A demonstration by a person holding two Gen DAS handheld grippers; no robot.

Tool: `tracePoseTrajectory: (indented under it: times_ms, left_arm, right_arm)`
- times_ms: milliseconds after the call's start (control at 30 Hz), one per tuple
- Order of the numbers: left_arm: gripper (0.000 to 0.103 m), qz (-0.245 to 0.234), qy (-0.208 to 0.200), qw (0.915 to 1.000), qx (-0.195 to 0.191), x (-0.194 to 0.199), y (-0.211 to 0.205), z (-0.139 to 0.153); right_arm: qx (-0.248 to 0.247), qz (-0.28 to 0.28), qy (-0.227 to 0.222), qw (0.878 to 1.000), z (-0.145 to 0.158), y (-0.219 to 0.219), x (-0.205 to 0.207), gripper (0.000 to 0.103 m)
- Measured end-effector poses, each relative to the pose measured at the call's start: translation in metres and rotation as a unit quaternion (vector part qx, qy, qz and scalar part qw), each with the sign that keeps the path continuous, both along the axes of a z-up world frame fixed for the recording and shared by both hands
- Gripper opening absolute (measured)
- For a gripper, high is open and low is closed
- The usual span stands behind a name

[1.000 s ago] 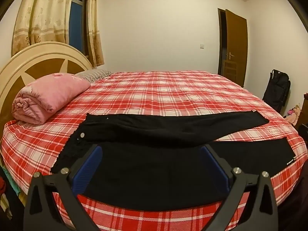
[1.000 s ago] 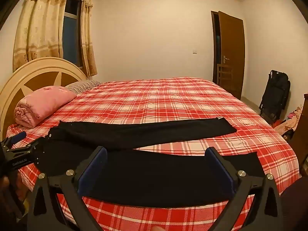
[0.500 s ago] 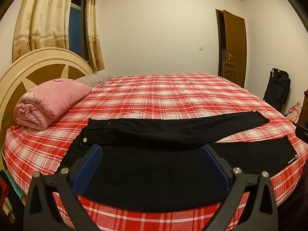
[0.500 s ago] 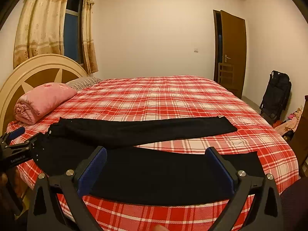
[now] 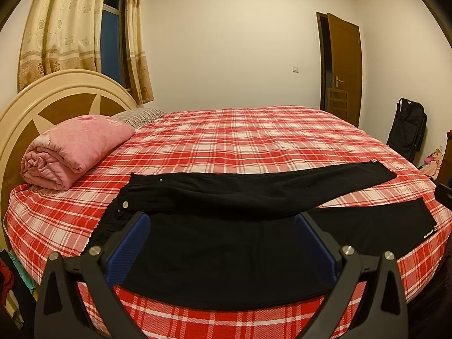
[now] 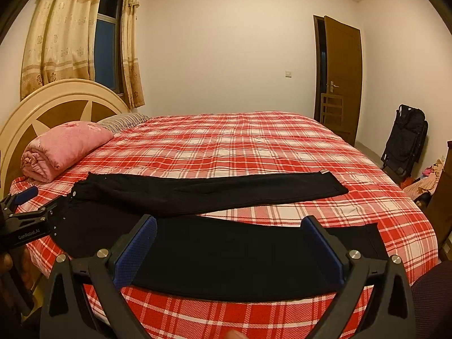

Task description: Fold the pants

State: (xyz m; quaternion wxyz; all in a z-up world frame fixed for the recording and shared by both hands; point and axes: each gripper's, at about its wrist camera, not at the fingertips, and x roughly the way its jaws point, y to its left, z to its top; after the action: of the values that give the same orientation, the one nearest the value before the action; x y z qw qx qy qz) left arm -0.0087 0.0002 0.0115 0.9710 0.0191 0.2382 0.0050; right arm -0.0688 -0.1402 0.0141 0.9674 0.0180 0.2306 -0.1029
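**Both sets of fingers wide and empty over the spread pants**

Starting at the left, my worry is the waistband (image 5: pixel 124 209): it sits close to the bed's (image 5: pixel 240 141) near-left edge, and if my left gripper (image 5: pixel 220 243) pinches only the top layer there, the layer under it will drag and bunch when I lift. Its fingers (image 5: pixel 128 247) stand wide apart with nothing between them, poised above the seat of the pants (image 5: pixel 226 243).

Moving right, my right gripper (image 6: pixel 230 250) is just as wide open and holds nothing, over the near leg. The risk on this side is the near hem (image 6: pixel 373 240), which lies by the bed's rounded near-right edge; a loose or late grab could let that leg slip over the side.

The pants themselves are black and lie flat across the near part of the red plaid bed, waist to the left, hems to the right. The two legs are splayed apart, the far leg (image 5: pixel 282 186) angled away with plaid showing between them toward the hems. A small button shows pale at the waist. The cloth looks soft and limp, so I judge uneven lifting would skew the fold.
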Motion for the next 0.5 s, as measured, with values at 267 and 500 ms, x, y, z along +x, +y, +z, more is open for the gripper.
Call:
tracePoseTrajectory:
  times_ms: [267, 500]
  left_arm:
    - [0.103, -0.002, 0.003, 1.0000, 0.004, 0.0005, 0.0002, -0.0025]
    - [0.103, -0.002, 0.003, 1.0000, 0.004, 0.0009, 0.0002, -0.0027]
  right_arm:
    - [0.000, 0.000, 0.000, 1.000, 0.0006, 0.0010, -0.0004, 0.102]
    - [0.000, 0.001, -0.001, 1.000, 0.0015, 0.0025, -0.0006, 0.102]
